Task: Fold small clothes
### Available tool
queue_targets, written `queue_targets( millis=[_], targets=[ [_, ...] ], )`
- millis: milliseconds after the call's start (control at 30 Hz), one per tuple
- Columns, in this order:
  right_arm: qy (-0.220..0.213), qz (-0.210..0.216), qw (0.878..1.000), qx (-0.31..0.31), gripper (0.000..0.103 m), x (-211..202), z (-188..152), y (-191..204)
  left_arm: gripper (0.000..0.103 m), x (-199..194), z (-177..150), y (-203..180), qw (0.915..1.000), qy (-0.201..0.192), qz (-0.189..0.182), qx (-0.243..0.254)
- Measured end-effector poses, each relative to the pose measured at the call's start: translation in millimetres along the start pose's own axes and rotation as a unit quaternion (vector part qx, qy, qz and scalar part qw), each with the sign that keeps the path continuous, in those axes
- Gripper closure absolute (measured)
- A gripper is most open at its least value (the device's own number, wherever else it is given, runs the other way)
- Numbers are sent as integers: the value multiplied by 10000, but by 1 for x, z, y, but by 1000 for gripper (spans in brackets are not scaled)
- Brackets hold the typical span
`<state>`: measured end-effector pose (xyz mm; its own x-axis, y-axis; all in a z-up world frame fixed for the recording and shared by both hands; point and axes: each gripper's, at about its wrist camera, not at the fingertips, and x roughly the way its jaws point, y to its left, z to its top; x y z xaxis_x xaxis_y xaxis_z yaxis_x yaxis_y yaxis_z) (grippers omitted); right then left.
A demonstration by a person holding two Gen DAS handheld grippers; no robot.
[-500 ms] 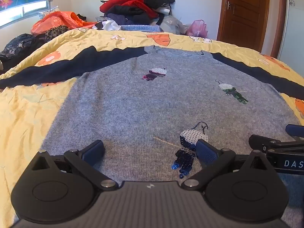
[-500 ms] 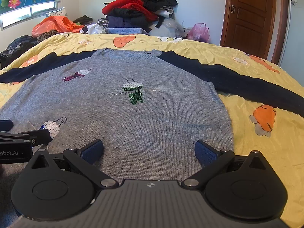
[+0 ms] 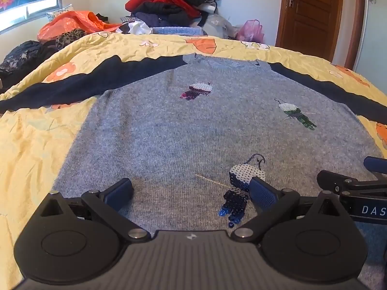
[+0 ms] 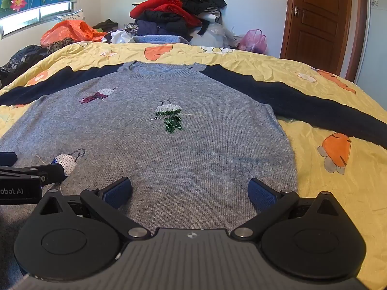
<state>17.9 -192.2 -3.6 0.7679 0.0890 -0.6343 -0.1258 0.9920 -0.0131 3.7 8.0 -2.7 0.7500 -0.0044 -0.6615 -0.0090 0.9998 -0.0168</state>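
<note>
A grey knit sweater (image 3: 193, 130) with dark navy sleeves (image 3: 79, 84) and sequin figures lies flat, front up, on the yellow bedspread (image 3: 29, 149); it also shows in the right wrist view (image 4: 193, 145). My left gripper (image 3: 191, 193) is open, low over the sweater's bottom hem on its left half, its right finger next to the blue sequin figure (image 3: 238, 193). My right gripper (image 4: 189, 193) is open over the hem on the right half. Each gripper shows at the edge of the other's view. Neither holds anything.
A heap of red, black and dark clothes (image 3: 169, 2) stands past the far edge of the bed. An orange bag (image 3: 72, 23) and dark garments lie at the far left. A pink bag (image 3: 250, 30) and a wooden door (image 3: 312, 17) are at the far right.
Both grippers have shifted very slightly; the view is almost the same. The sweater has not moved.
</note>
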Motion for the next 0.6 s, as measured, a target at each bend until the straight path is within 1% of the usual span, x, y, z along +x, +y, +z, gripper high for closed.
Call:
queue_targets(
  millis=[33,600],
  targets=[
    [1,0,10000,0,0,0,0,0,0,0,2,-6,10000,-2,31,15],
    [9,5,10000,5,0,0,0,0,0,-2,1,-6,10000,-15,48,29]
  ],
)
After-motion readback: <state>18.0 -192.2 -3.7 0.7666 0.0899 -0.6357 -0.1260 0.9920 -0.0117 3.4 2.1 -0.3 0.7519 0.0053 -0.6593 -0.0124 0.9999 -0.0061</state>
